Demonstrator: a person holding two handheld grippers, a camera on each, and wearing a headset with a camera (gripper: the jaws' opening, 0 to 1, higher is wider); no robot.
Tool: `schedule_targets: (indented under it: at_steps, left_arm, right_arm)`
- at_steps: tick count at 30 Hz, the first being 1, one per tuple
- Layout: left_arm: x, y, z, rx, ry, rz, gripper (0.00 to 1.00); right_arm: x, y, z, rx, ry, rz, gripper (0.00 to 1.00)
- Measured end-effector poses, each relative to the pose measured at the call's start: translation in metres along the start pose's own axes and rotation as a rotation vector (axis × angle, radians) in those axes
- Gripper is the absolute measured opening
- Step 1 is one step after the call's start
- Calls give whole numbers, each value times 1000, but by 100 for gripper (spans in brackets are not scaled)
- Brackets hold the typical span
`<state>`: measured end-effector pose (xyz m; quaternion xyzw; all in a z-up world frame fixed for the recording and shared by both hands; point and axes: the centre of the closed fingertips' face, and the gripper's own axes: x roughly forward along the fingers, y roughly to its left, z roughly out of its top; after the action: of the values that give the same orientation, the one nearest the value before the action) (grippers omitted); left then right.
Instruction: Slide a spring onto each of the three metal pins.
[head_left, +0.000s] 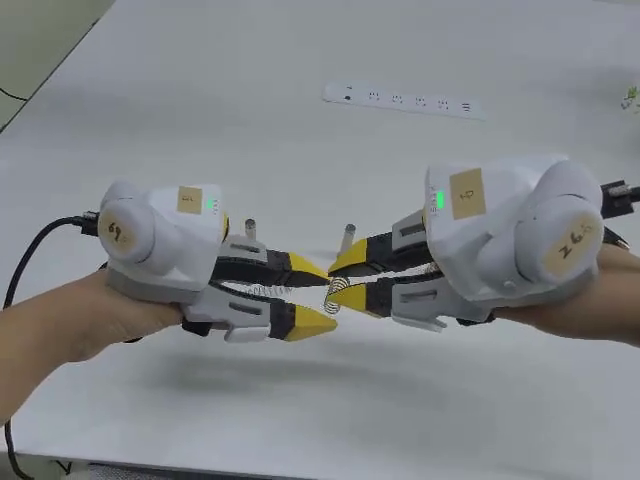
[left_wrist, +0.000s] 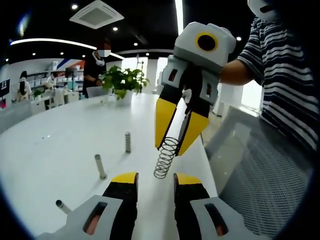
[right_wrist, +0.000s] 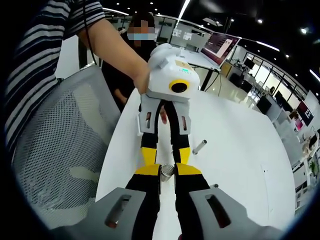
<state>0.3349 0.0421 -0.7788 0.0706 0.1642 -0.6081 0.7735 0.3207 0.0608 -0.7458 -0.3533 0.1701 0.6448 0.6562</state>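
My right gripper (head_left: 341, 284) (right_wrist: 167, 172) is shut on a small metal spring (head_left: 338, 295) (left_wrist: 165, 157) (right_wrist: 167, 171), which sticks out past its yellow tips. My left gripper (head_left: 318, 296) (left_wrist: 156, 178) faces it tip to tip and is open, with the spring's free end just at the gap between its jaws. Three metal pins stand on the white table: one (left_wrist: 127, 142) looks ribbed, one (left_wrist: 100, 166) is bare, and one (left_wrist: 61, 205) lies nearest. In the head view two pins (head_left: 251, 229) (head_left: 347, 240) rise just behind the grippers.
A white power strip (head_left: 405, 100) lies at the far side of the table (head_left: 300, 130). A black cable (head_left: 30, 255) trails from my left gripper. A grey mesh chair (left_wrist: 260, 170) stands beside the table edge. Other people stand in the background.
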Motion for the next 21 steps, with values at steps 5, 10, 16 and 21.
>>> schedule_targets:
  at_steps: [5, 10, 16, 21]
  left_arm:
    - [-6, 2, -3, -3, 3, 22, 25]
    - [-13, 6, -3, -11, -4, 51, 29]
    - [-22, 11, -6, -14, -2, 79, 33]
    - [-28, 15, -8, -27, -9, 109, 37]
  right_arm:
    - [0, -1, -1, 2, 1, -5, 7]
    - [-1, -1, -3, 6, 3, -10, 7]
    - [-1, -1, -5, 4, 7, -17, 7]
    - [-2, -2, -7, 9, 9, -22, 7]
